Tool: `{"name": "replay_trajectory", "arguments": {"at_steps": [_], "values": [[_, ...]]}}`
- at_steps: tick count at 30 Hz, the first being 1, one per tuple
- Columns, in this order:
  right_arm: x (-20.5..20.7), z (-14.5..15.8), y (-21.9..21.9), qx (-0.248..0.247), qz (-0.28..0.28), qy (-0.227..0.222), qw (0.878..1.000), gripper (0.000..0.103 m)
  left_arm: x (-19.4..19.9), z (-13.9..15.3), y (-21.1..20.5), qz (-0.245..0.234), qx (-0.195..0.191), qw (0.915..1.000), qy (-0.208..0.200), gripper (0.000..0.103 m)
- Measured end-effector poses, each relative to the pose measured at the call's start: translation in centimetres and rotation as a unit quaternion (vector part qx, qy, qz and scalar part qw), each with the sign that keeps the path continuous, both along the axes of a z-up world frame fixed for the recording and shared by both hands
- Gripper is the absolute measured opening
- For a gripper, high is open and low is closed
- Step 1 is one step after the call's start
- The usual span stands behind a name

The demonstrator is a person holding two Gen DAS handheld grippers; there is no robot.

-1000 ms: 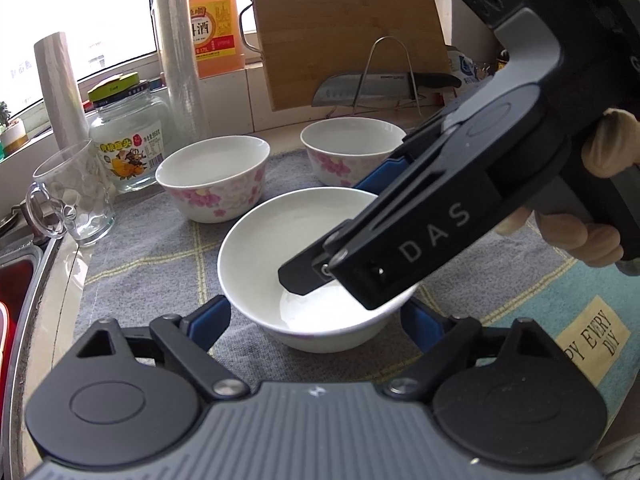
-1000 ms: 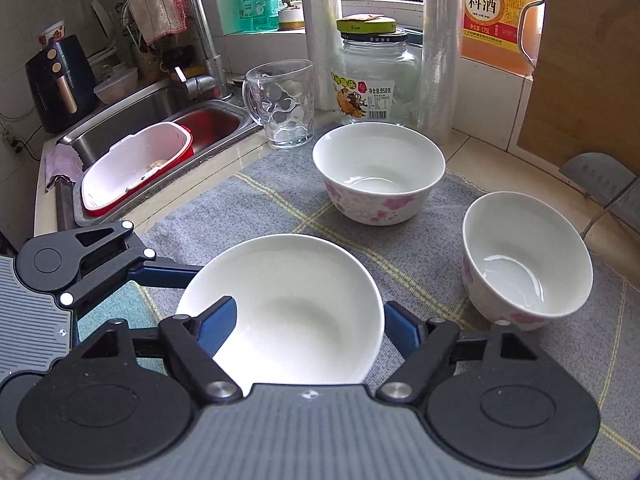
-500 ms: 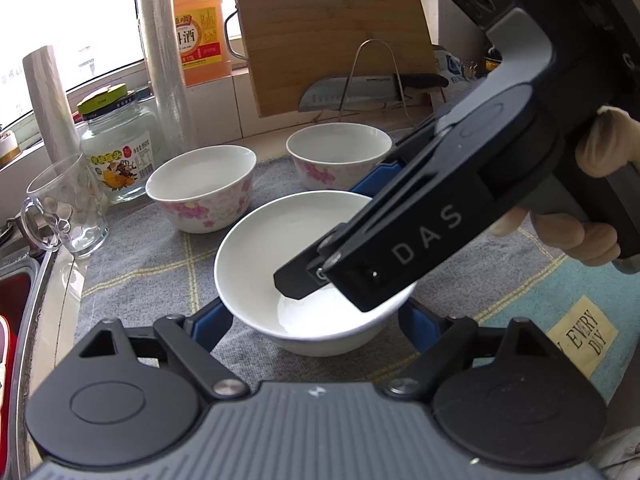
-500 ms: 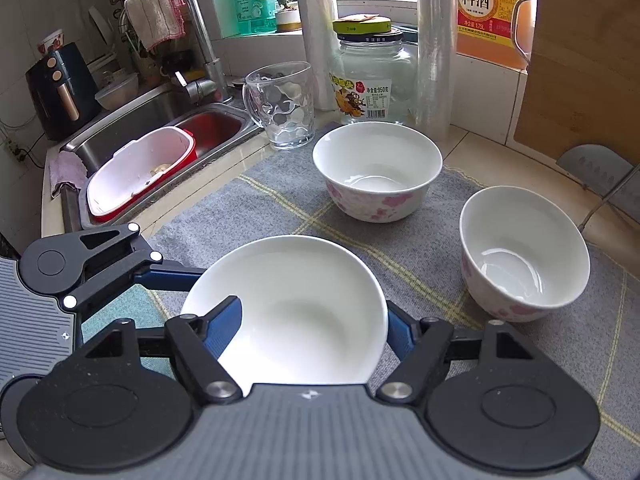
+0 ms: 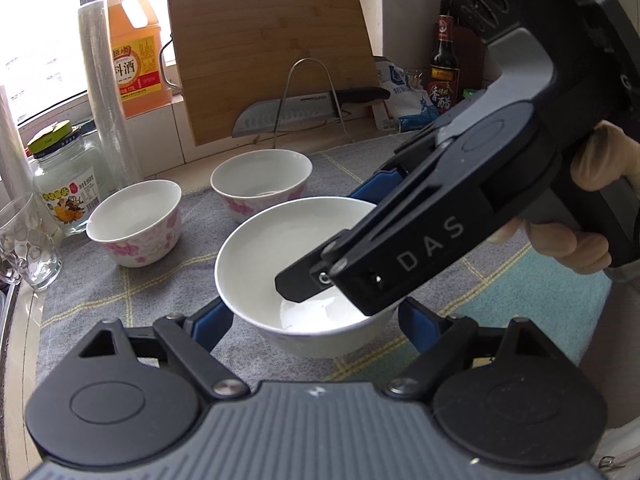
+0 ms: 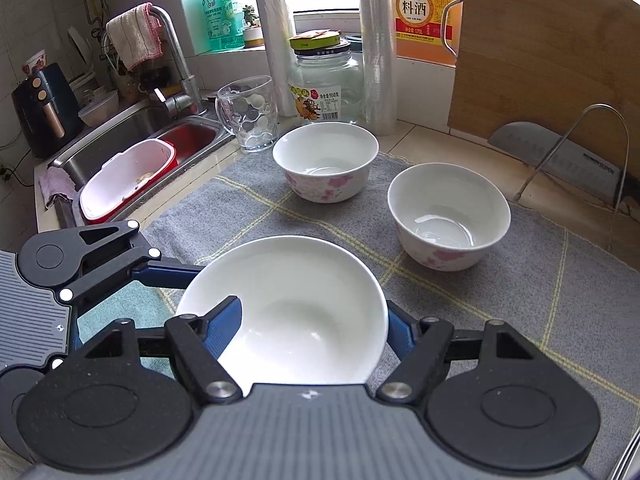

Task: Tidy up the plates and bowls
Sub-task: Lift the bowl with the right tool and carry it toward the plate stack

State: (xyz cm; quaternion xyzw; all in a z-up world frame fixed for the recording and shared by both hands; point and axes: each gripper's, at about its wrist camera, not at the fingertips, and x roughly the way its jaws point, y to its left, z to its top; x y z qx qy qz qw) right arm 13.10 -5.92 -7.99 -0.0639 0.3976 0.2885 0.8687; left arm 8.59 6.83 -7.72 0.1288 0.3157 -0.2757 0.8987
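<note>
A plain white bowl (image 5: pixel 280 248) (image 6: pixel 304 292) hangs just above the grey mat (image 6: pixel 328 224), held by both grippers. My left gripper (image 5: pixel 314 320) clasps it from the near side, its blue pads (image 5: pixel 212 320) pressed against the outer wall on either side. From the right, my right gripper (image 6: pixel 312 328) is shut on the bowl too. One of its fingers (image 6: pixel 224 324) reaches inside the bowl and the other sits outside the rim. Two pink-flowered bowls (image 6: pixel 326 168) (image 6: pixel 448 216) stand upright and apart on the mat behind.
A glass mug (image 6: pixel 250 114), a jar (image 6: pixel 326 84) and film rolls (image 6: pixel 376 48) line the back edge. The cutting board (image 5: pixel 272 60) and a knife (image 5: pixel 296 112) on a wire rack stand behind. A sink (image 6: pixel 132 140) with a red-and-white basin (image 6: pixel 128 176) lies at the left.
Both grippers and the white bowl have shifted right relative to the flowered bowls and risen slightly. The left jaws have narrowed onto the bowl.
</note>
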Motion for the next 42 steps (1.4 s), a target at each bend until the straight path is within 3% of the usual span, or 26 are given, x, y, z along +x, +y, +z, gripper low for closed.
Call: {"name": "replay_trajectory", "arguments": {"at_steps": [17,37,40,42], "values": [[-4.4,-1.5,-6.9,-0.027,-0.057,0.014,0.998,0.08,-2.0,-0.6,-6.3,-0.067,-0.004,0.9974,0.024,0.089],[-5.0,-2.5,-7.3,-0.054,-0.054,0.003,0.997,0.08,-1.7,-1.8,-7.0,-0.07,-0.004,0.9966,0.043,0.089],[-5.1,-2.6,-7.2,-0.055,-0.053,-0.001,0.997,0.088,-1.8,-1.7,-7.0,-0.072,-0.005,0.9965,0.042,0.089],[-5.5,-2.5,-7.1,-0.062,-0.054,-0.014,0.997,0.103,-1.9,-1.6,-7.0,-0.077,-0.008,0.996,0.045,0.093]]}}
